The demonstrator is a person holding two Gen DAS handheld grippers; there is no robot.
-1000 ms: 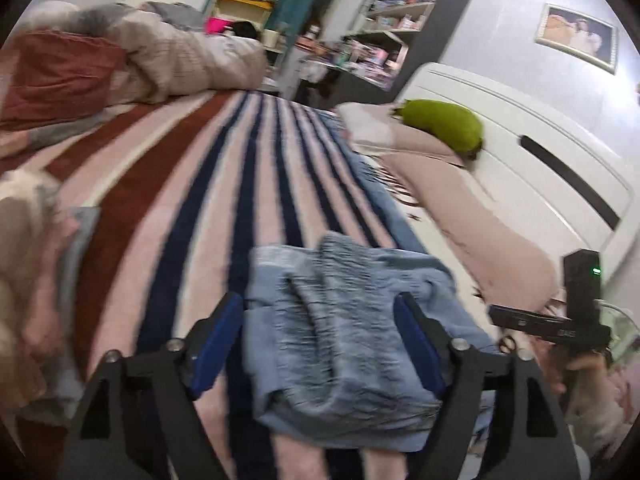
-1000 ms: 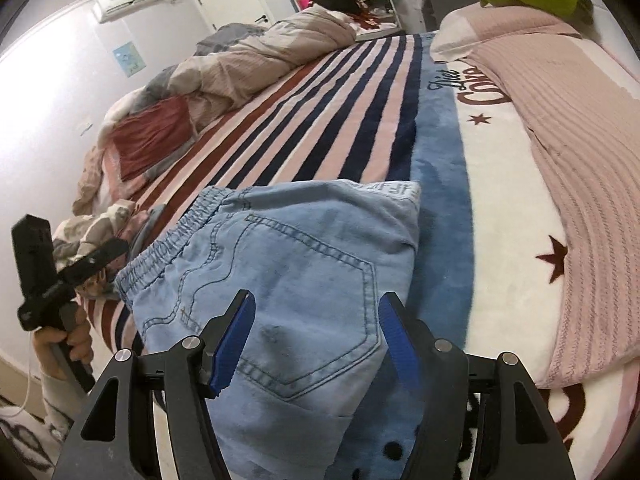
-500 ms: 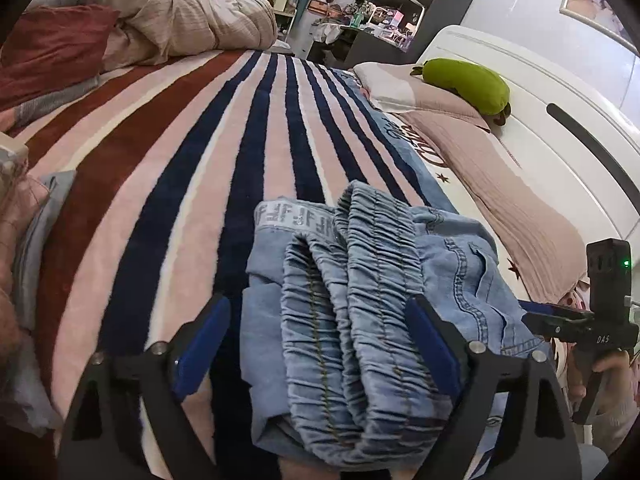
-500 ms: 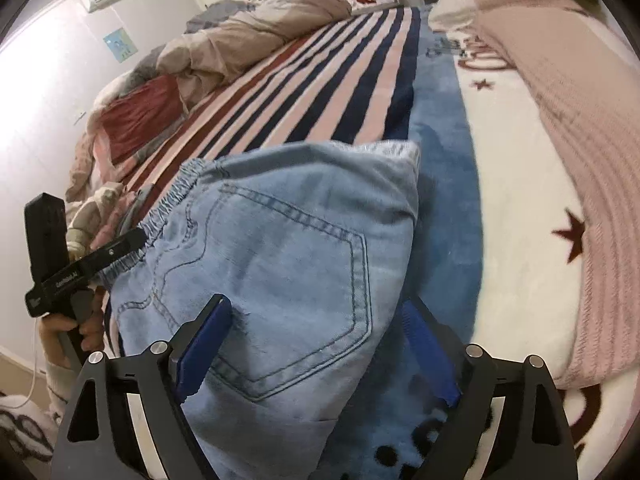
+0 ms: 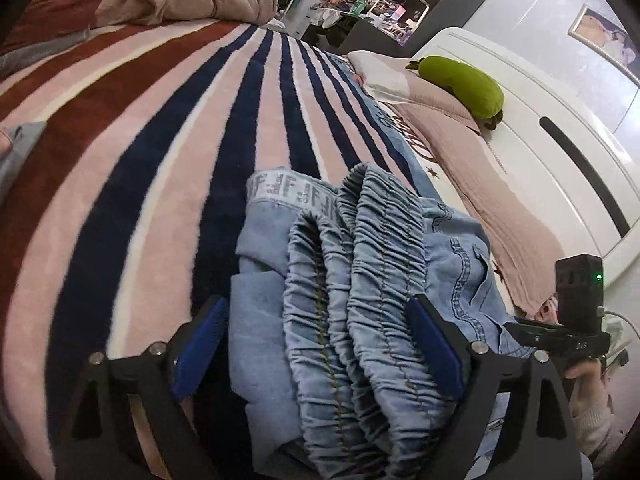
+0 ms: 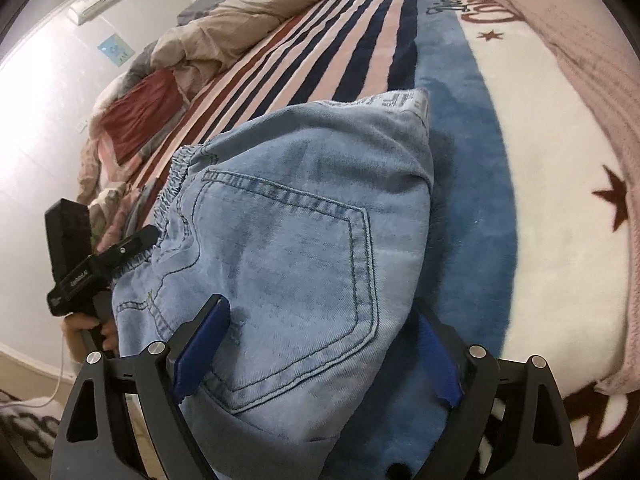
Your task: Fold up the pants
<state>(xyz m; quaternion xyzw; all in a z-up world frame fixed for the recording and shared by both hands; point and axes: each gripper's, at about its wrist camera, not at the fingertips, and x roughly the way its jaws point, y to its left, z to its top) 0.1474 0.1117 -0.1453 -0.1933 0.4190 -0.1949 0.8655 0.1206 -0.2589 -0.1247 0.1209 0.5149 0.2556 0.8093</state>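
Since a second ago both grippers have come in closer to the folded pants point(image 5: 352, 320), so the denim now fills more of each view and sits between each pair of fingers. The pants lie folded into a thick bundle on the near edge of the bed, on the striped blanket point(image 5: 160, 160).

In the left wrist view, the left gripper point(image 5: 320, 344) has its blue-padded fingers point(image 5: 200, 344) spread wide on either side of the gathered elastic waistband; they do not look pressed onto the cloth. Ruffled waistband layers are stacked in the middle, with a pale printed band at the far end. To the right, a hand holds the right gripper point(image 5: 576, 320), seen from the side with a green light lit.

In the right wrist view, the right gripper point(image 6: 320, 352) is likewise spread open, its fingers either side of the smooth top face of the pants point(image 6: 304, 240), where a stitched back pocket shows. At left, the left gripper point(image 6: 100, 260) touches the waistband edge.

Farther off, the blanket runs in pink, navy and rust stripes beside a blue band. A pink knitted throw point(image 5: 480, 184) lies along the white headboard point(image 5: 560, 120), with a green plush toy point(image 5: 460, 88) on a pillow. A crumpled beige duvet point(image 6: 248, 32) is heaped at the far end. Beyond that are cluttered shelves point(image 5: 400, 0).
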